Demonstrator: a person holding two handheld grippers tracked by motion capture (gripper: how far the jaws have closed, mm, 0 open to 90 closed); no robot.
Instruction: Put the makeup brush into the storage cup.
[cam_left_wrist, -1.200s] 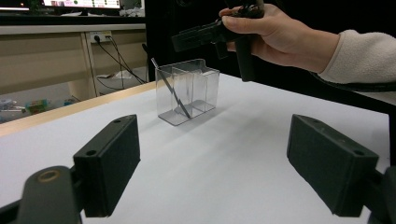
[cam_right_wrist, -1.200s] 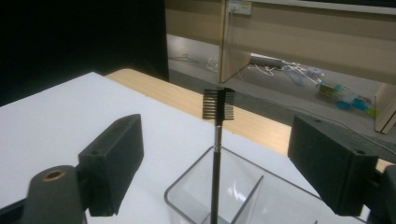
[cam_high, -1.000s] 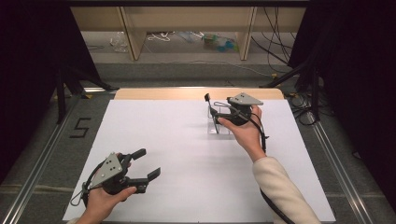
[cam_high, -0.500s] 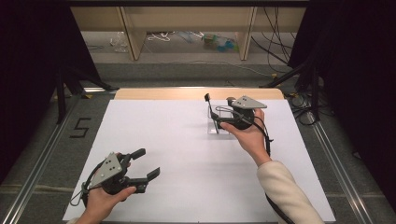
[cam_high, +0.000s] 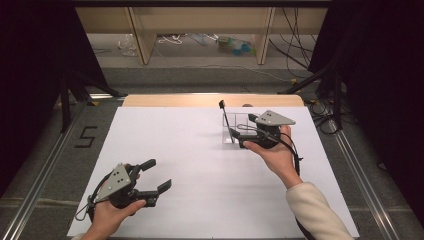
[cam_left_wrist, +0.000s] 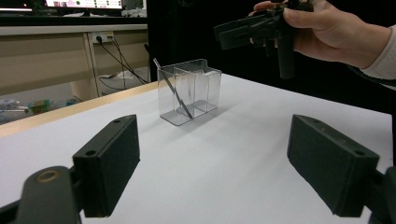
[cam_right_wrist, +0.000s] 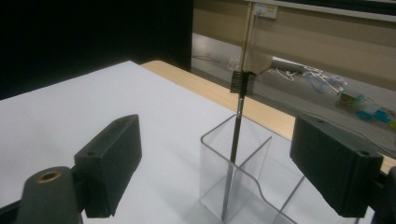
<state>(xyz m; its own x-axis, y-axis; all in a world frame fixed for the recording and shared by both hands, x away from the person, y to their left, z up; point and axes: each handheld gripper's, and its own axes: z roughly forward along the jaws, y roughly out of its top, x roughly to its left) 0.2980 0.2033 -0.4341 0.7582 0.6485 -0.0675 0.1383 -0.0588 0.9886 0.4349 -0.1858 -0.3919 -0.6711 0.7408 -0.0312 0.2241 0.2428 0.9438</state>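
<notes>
A clear plastic holder (cam_high: 233, 128) with several compartments stands on the white table sheet (cam_high: 200, 150) at the back right. A thin dark stick with a black ribbed head (cam_high: 221, 104) leans in its left compartment. My right gripper (cam_high: 238, 136) hovers just right of the holder, open, jaws aimed at it. In the right gripper view the stick (cam_right_wrist: 236, 135) rises between the open jaws (cam_right_wrist: 224, 163) from the holder (cam_right_wrist: 252, 186). My left gripper (cam_high: 159, 174) rests open near the front left, and its view looks between the empty jaws (cam_left_wrist: 219, 163) at the holder (cam_left_wrist: 189, 91).
A wooden strip (cam_high: 210, 100) borders the table's far edge. Beyond it, shelving legs, cables and litter lie on the floor (cam_high: 230, 45). Metal rails run along both sides, with a "5" mark (cam_high: 86, 136) on the left floor.
My right gripper has drifted slightly right and toward the person, away from the holder. The stick stays in the holder. The left gripper has not moved.
</notes>
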